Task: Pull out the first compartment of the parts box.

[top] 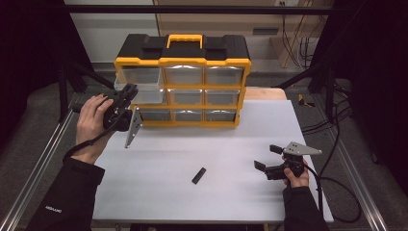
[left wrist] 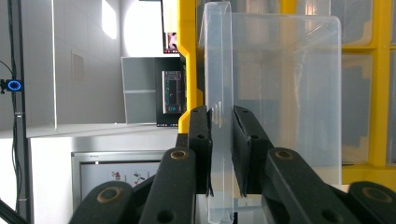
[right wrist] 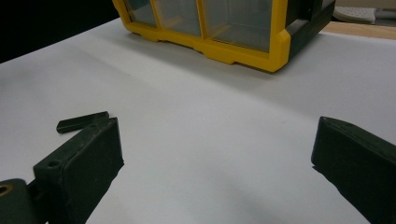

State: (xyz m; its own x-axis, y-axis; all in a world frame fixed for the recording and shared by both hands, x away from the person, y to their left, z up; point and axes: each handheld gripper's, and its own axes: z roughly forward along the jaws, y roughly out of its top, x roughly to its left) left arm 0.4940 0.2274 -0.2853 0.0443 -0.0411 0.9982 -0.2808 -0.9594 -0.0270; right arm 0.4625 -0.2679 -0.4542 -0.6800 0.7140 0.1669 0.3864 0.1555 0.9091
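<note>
Clear plastic drawer [top: 139, 83], top-left slot of the yellow-and-black organiser [top: 183, 79], pulled partway out toward the near side. Front lip clamped between the fingers [left wrist: 201, 140] of the left gripper [top: 126, 94]; in the left gripper view, both black pads pressed flat on the thin transparent wall, one each side.

Handling, as a judgement: light, apparently empty, thin-walled and a little springy; smooth and slick, so liable to slide between the pads under a sideways tug. Hard squeezing likely to bow or crack the lip. Best hold right where it is now, on the front lip near its middle, with travel straight along the slot to avoid jamming against the yellow frame. Once clear of the organiser, back end likely to droop, so support from below worth having.

Right gripper [top: 269, 159] low over the desk [top: 159, 192], well in front of the organiser and to its right, fingers [right wrist: 79, 163] wide apart with nothing between them. Small flat black piece [top: 198, 175] lying on the desk in front of the organiser, just left of the right gripper.

Plenty of bare desk in front of the organiser for setting the drawer down. Left desk edge close beside the left hand [top: 91, 120]; metal frame rail just beyond it.
</note>
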